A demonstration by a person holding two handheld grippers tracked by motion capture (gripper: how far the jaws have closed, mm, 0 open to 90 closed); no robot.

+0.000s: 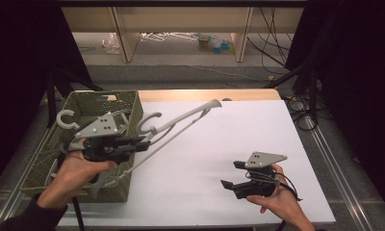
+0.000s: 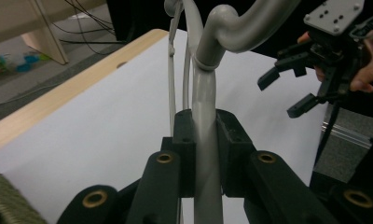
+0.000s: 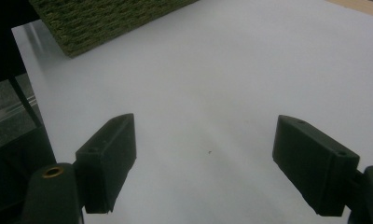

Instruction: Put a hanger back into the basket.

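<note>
In the left gripper view, tongs [image 2: 204, 154] clamp a grey hanger [image 2: 205, 93].

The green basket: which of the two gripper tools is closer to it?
Left. The left gripper, shut on a grey hanger, sits right at the green basket; the right gripper is open, far across the white table.

Grey plastic hanger [image 1: 181, 126] held tilted above the green basket's [image 1: 128, 103] edge

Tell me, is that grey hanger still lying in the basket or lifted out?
Lifted out. The left gripper is shut on the grey hanger, holding it above the white table, beside the green basket.
</note>
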